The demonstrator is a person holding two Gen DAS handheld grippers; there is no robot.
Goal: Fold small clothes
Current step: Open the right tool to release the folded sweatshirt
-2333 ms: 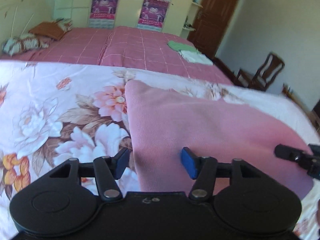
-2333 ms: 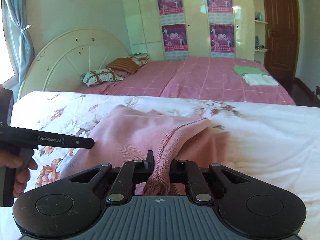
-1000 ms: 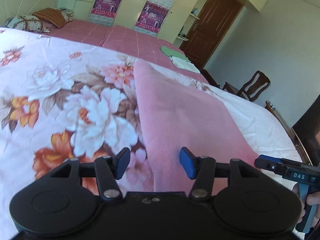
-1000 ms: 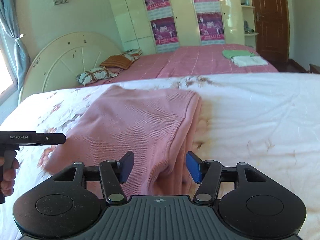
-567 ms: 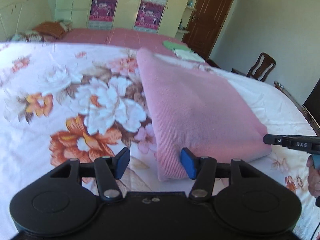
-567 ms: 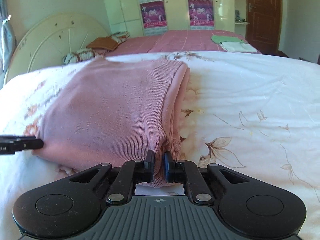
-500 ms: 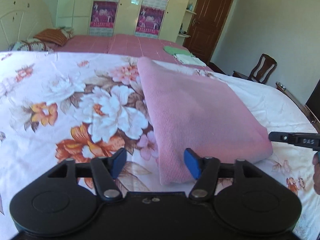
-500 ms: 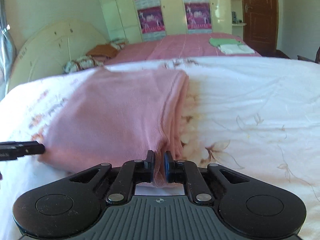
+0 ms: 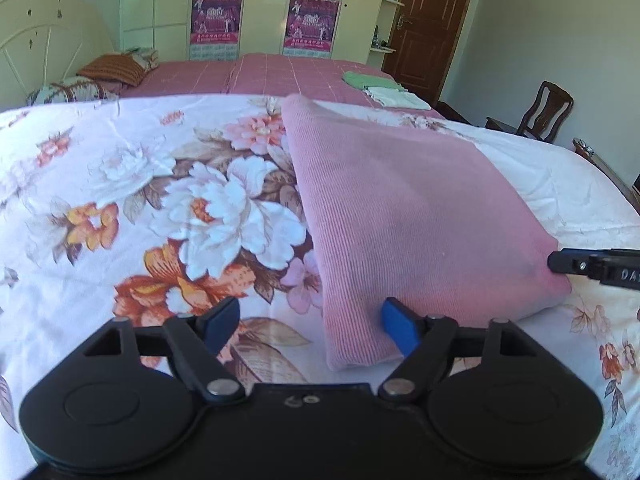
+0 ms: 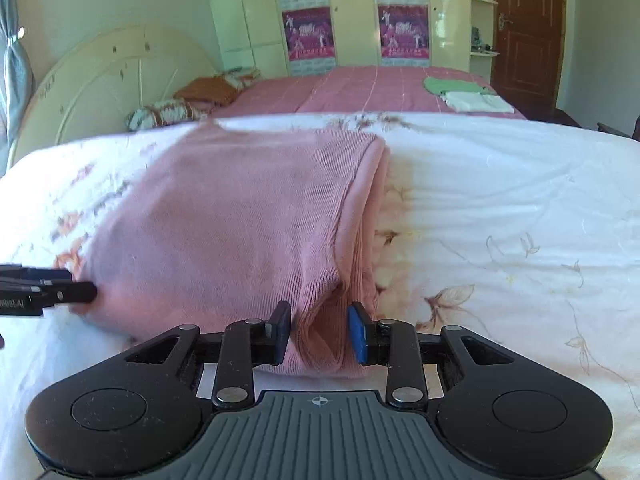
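A pink knit garment (image 9: 412,216) lies folded on the floral bedspread (image 9: 160,200); it also shows in the right wrist view (image 10: 224,232). My left gripper (image 9: 310,326) is open, straddling the garment's near left corner, with one finger on the cloth. My right gripper (image 10: 322,334) is open around the garment's near right corner, whose folded edge sits between the jaws. The right gripper's tip (image 9: 592,266) shows in the left wrist view, beside the garment's right corner. The left gripper's tip (image 10: 48,292) shows in the right wrist view.
A second bed with a pink checked cover (image 9: 280,76) stands behind, carrying folded green and white clothes (image 9: 380,88) and pillows (image 9: 108,70). A wooden chair (image 9: 544,112) and a brown door (image 9: 428,28) are at the right. Wardrobes line the back wall.
My right gripper, shut on the garment's near right corner half a second ago, has opened. My left gripper stays open at the near left corner. The garment lies flat.
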